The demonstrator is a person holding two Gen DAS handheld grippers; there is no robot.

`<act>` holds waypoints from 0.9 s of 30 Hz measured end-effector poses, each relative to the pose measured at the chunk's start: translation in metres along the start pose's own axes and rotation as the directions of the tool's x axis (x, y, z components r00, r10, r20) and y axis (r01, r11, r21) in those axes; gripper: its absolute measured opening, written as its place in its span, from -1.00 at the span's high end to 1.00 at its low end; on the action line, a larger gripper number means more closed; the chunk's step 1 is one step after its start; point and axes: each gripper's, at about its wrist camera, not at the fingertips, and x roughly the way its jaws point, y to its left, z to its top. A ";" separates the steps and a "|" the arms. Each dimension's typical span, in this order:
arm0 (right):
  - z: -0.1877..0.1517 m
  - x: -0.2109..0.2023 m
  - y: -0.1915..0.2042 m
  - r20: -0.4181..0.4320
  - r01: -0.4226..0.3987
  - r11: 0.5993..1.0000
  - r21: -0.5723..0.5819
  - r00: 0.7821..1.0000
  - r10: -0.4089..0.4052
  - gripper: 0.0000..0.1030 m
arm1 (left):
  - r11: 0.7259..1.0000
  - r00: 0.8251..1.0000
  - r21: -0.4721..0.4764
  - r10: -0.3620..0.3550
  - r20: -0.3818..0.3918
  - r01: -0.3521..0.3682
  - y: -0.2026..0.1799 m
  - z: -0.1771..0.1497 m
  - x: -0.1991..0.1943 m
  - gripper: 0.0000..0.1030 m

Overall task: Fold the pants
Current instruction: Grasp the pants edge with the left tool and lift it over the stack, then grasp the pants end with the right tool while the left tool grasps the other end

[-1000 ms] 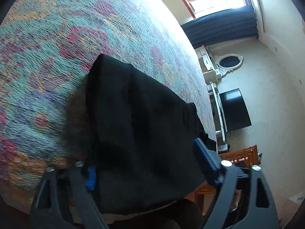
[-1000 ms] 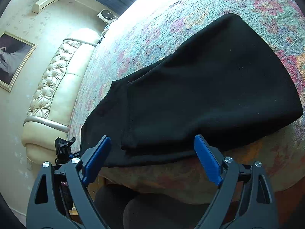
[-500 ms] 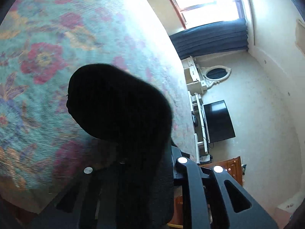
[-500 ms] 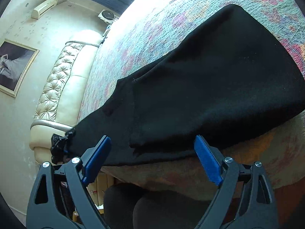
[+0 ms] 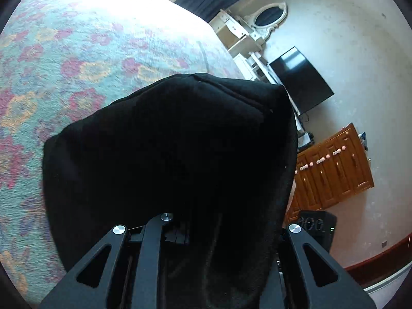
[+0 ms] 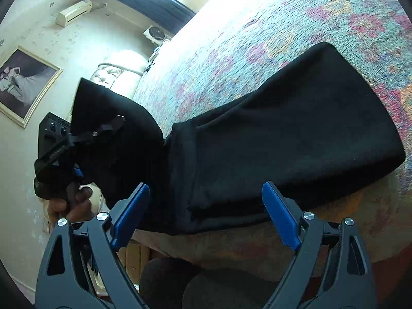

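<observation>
Left gripper [image 6: 103, 131] clamps pants [image 6: 296, 128] — right gripper [image 6: 206, 216] wide.

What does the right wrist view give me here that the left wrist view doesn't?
Only the right wrist view shows the open right gripper near the bed edge, the left gripper from outside lifting one end, and the framed picture. Only the left wrist view shows the TV and wooden cabinet; fabric hides its fingers. Both show the black pants on the floral bedspread.
</observation>
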 end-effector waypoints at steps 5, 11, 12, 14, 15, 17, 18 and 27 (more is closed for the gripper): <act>0.009 -0.013 -0.018 0.062 0.012 0.996 0.090 0.998 -0.018 -0.72 | 0.992 0.983 -0.011 0.125 -0.135 -0.128 0.004 -0.021 0.072 0.52; 0.017 -0.024 -0.044 0.090 -0.013 0.982 0.190 0.996 -0.005 -0.72 | 0.997 0.991 -0.016 0.076 -0.111 -0.078 -0.013 -0.032 0.071 -0.20; 0.018 -0.024 -0.047 0.097 -0.015 0.979 0.204 0.995 -0.004 -0.72 | 0.998 0.993 -0.023 0.051 -0.102 -0.054 -0.013 -0.033 0.067 -0.26; 0.019 -0.027 -0.053 0.093 -0.020 0.978 0.205 0.996 0.001 -0.72 | 1.000 0.997 -0.020 0.017 -0.075 -0.018 -0.020 -0.029 0.057 -0.26; 0.019 -0.028 -0.053 0.096 -0.018 0.979 0.201 0.995 -0.002 -0.72 | 1.000 0.998 -0.013 0.007 -0.062 -0.008 -0.020 -0.031 0.053 -0.32; 0.022 -0.032 -0.057 0.101 -0.018 0.980 0.196 0.995 -0.002 -0.72 | 1.000 1.000 0.003 0.008 -0.030 -0.008 -0.022 -0.027 0.042 -0.46; 0.024 -0.032 -0.058 0.094 -0.016 0.983 0.185 0.996 -0.001 -0.72 | 1.000 1.000 0.005 0.017 -0.015 -0.017 -0.017 -0.029 0.032 -0.47; 0.049 -0.006 -0.062 -0.028 -0.004 0.997 0.074 1.000 0.007 -0.72 | 0.973 0.980 -0.187 0.159 0.117 -0.136 0.066 -0.065 -0.068 -0.53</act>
